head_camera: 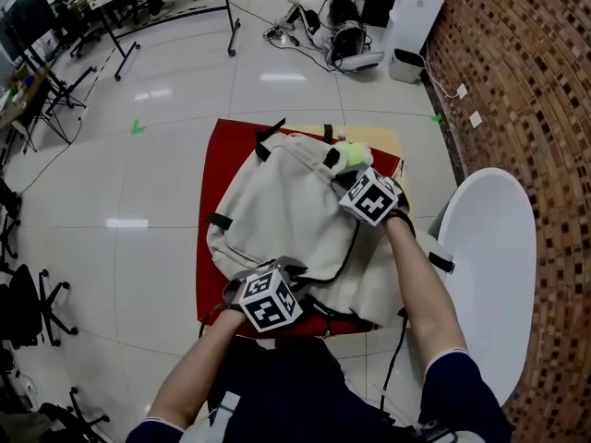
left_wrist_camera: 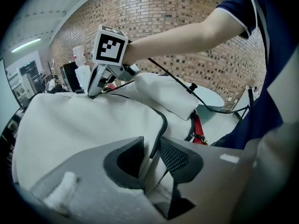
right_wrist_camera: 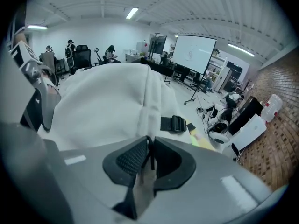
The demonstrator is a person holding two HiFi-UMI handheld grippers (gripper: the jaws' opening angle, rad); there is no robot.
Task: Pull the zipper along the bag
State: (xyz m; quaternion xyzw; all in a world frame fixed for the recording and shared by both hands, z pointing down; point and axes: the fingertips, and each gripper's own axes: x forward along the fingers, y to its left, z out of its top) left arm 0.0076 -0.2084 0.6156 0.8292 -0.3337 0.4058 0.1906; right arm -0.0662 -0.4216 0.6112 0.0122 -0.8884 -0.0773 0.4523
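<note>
A cream backpack [head_camera: 286, 210] lies on a red cloth [head_camera: 222, 155]. At the bag's near edge my left gripper [head_camera: 282, 268] is shut on a fold of the bag's fabric [left_wrist_camera: 148, 164] beside the black zipper track [left_wrist_camera: 162, 122]. The fold fills the gap between its jaws [left_wrist_camera: 152, 155]. My right gripper [head_camera: 342, 181] is at the bag's far right corner. Its jaws [right_wrist_camera: 151, 158] stand close together on the thin black zipper pull [right_wrist_camera: 150, 149]. In the left gripper view the right gripper [left_wrist_camera: 96, 90] rests on top of the bag [left_wrist_camera: 74, 120].
A yellow-green object [head_camera: 351, 153] sits just beyond the right gripper. A black strap buckle [right_wrist_camera: 174, 123] lies on the bag's far side. A white round seat [head_camera: 494, 257] stands at the right, close to the brick wall [head_camera: 545, 81]. Office chairs [head_camera: 37, 303] stand on the left.
</note>
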